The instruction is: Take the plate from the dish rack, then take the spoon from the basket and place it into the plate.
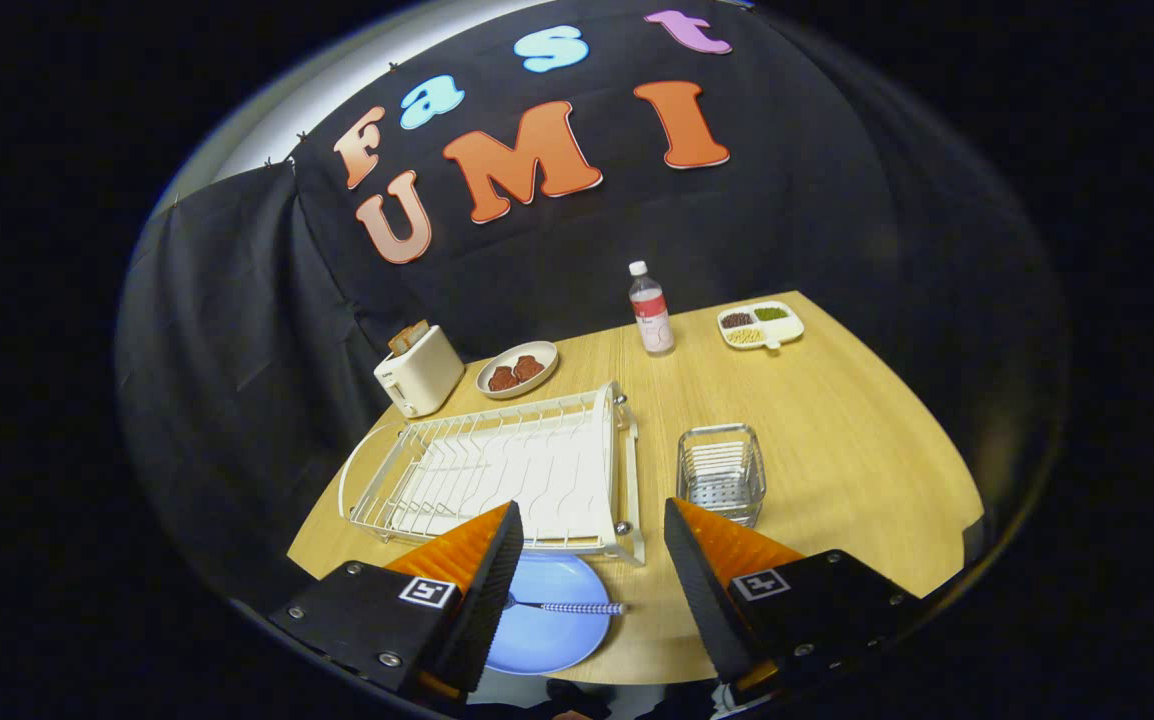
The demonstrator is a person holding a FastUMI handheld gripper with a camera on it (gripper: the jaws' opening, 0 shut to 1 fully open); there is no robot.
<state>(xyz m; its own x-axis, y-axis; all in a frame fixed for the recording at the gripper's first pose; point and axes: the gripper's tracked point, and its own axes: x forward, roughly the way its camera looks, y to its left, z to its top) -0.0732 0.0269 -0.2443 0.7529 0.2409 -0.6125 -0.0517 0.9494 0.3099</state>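
A white toaster (419,370) with a slice of toast in its slot stands at the far left of a light wooden table (837,450), against the black cloth wall. Just to its right sits an oval dish (517,370) holding two dark brown pieces of food. In front of both lies a white wire dish rack (497,470), its slots bare. Close below the rack's near edge, a pale blue plate (547,630) rests on the table with a spoon (567,606) lying across it, handle pointing right. The gripper (592,560) hangs above the plate, its fingers spread wide apart with nothing between them. Right of the rack stands a metal mesh basket (722,472). Farther back are a clear bottle (650,308) with a white cap and a white divided tray (760,324) of assorted beans.
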